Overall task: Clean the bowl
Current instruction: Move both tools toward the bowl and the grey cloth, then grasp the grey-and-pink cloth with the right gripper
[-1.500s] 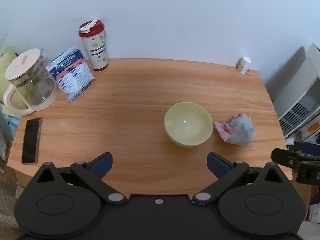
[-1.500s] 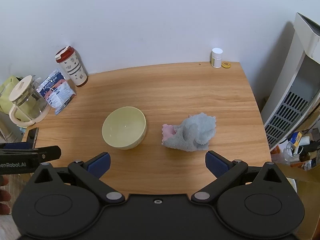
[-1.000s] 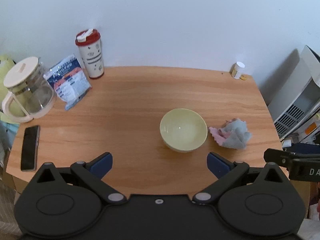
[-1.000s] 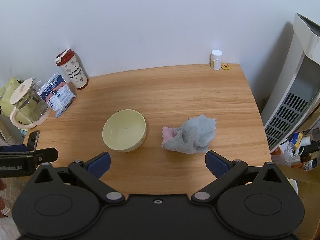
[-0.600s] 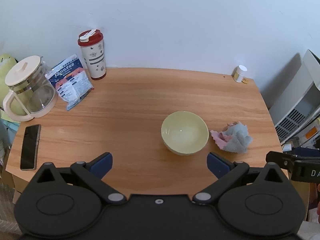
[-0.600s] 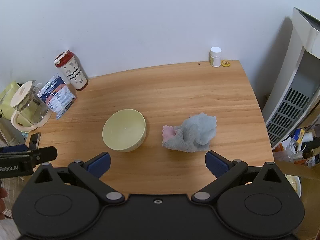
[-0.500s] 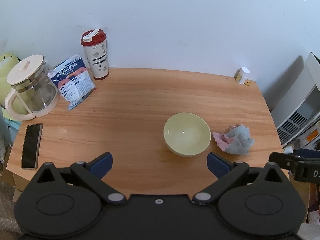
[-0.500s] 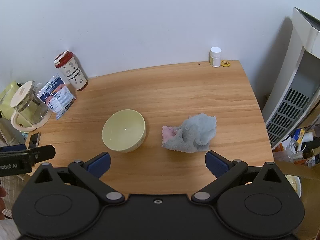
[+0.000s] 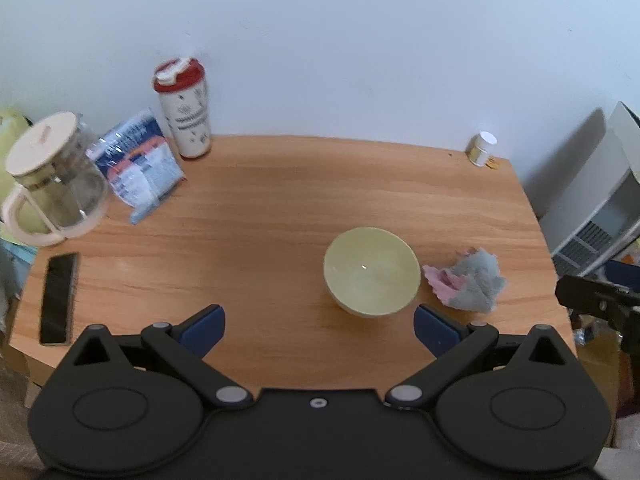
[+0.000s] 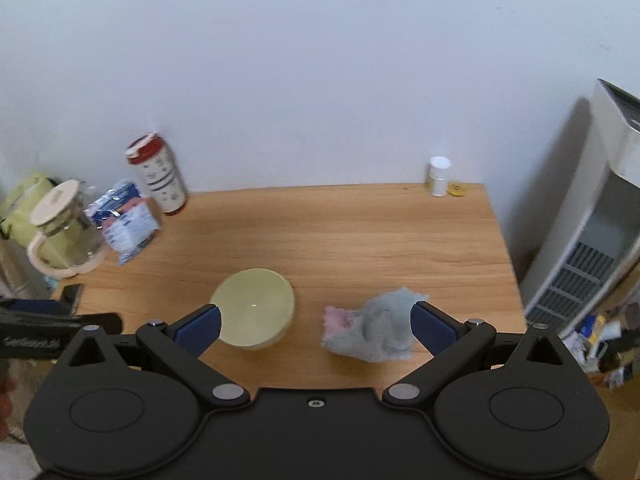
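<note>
A pale yellow bowl [image 9: 372,272] stands upright and empty on the wooden table [image 9: 280,208]; it also shows in the right wrist view [image 10: 254,314]. A crumpled grey and pink cloth [image 9: 468,286] lies just right of the bowl, and shows in the right wrist view [image 10: 372,330]. My left gripper [image 9: 319,330] is open and empty, above the table's front edge, near the bowl. My right gripper [image 10: 315,328] is open and empty, close to the cloth and bowl. Each gripper's body shows at the edge of the other's view.
A glass jug [image 9: 52,188], a blue snack packet [image 9: 140,168] and a red-lidded tumbler [image 9: 184,112] stand at the back left. A black phone [image 9: 58,298] lies at the front left. A small white bottle [image 9: 482,148] stands at the back right. A white appliance [image 10: 600,220] stands right of the table.
The right wrist view has tilted up and dropped closer, so the bowl and cloth now sit between its fingers. The left view shifted slightly. Bowl and cloth have not moved.
</note>
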A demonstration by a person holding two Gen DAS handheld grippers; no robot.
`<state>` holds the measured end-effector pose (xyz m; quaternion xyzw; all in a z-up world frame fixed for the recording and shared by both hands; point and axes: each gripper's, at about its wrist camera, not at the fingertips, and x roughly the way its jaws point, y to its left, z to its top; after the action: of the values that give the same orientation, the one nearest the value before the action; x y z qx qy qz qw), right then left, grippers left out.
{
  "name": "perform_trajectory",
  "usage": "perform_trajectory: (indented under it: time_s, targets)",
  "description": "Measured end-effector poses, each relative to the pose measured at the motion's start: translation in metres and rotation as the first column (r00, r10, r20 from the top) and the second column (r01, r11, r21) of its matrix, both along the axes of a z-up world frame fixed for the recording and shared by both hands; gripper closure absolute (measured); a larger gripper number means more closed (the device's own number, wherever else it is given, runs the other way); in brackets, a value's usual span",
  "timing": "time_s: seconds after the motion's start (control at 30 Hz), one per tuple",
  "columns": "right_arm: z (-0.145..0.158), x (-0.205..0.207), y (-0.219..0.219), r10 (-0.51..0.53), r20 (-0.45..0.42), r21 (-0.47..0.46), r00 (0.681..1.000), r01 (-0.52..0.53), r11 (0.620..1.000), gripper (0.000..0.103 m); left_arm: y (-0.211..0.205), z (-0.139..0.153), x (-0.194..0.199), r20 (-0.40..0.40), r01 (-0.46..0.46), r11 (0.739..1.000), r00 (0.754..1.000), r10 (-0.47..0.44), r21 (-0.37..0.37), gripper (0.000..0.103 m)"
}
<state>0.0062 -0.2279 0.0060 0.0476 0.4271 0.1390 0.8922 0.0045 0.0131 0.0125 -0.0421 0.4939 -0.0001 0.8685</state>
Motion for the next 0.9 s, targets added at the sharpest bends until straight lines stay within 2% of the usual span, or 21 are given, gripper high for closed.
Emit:
perform_trajectory:
  time_s: [0.1,0.17,0.27,0.43,0.53,0.6,0.63,0.7,0.77,0.87,0.9]
  targets:
    - [-0.002,0.005,-0.011,0.003,-0.038,0.103,0.999,0.001,0.995,0.000,0.002,-0.005,0.003,-0.012,0.009,1.000,1.000,-0.009,-0.029,0.001]
    - [-0.004,0.008,-0.014,-0.017,-0.057,0.109,0.998,0.023,0.994,0.000,0.002,-0.006,0.005,-0.013,0.018,0.999,1.000,-0.018,-0.031,0.001]
    - [-0.013,0.019,-0.013,-0.041,-0.126,0.036,0.991,0.046,0.998,0.001,0.001,-0.007,0.010,-0.002,0.036,0.999,0.999,-0.036,-0.001,0.000]
    - [-0.029,0.024,-0.014,-0.060,-0.124,-0.086,0.991,0.049,0.995,0.001,0.006,-0.017,0.026,-0.005,0.035,0.999,0.999,-0.035,0.022,0.000]
    - [-0.035,0.025,-0.014,-0.056,-0.087,-0.139,0.995,0.044,0.989,0.001,0.007,-0.029,0.037,-0.012,0.058,0.997,0.998,-0.057,0.042,0.000]
    - [-0.042,0.029,-0.015,-0.043,-0.095,-0.134,0.995,0.030,0.991,0.004,0.007,-0.040,0.046,-0.026,0.086,0.995,0.996,-0.085,0.041,0.000]
    - [-0.046,0.030,-0.015,-0.036,-0.101,-0.129,0.994,0.023,0.991,0.006,0.008,-0.045,0.050,-0.030,0.098,0.995,0.995,-0.097,0.034,0.000]
    - [-0.057,0.036,-0.017,-0.030,-0.127,-0.093,0.991,0.018,0.995,0.019,0.011,-0.054,0.057,-0.036,0.125,0.992,0.991,-0.125,0.005,0.000]
    - [-0.066,0.039,-0.016,-0.032,-0.122,-0.099,0.992,0.020,0.995,0.020,0.017,-0.064,0.065,-0.046,0.132,0.991,0.990,-0.134,-0.035,0.000]
    - [-0.079,0.040,-0.009,-0.012,-0.062,-0.127,0.998,0.004,0.992,0.020,0.027,-0.080,0.081,-0.076,0.144,0.983,0.985,-0.153,-0.110,0.000]
    - [-0.083,0.040,-0.006,-0.004,-0.041,-0.136,0.999,-0.001,0.991,0.020,0.029,-0.084,0.085,-0.082,0.142,0.984,0.985,-0.151,-0.112,0.001]
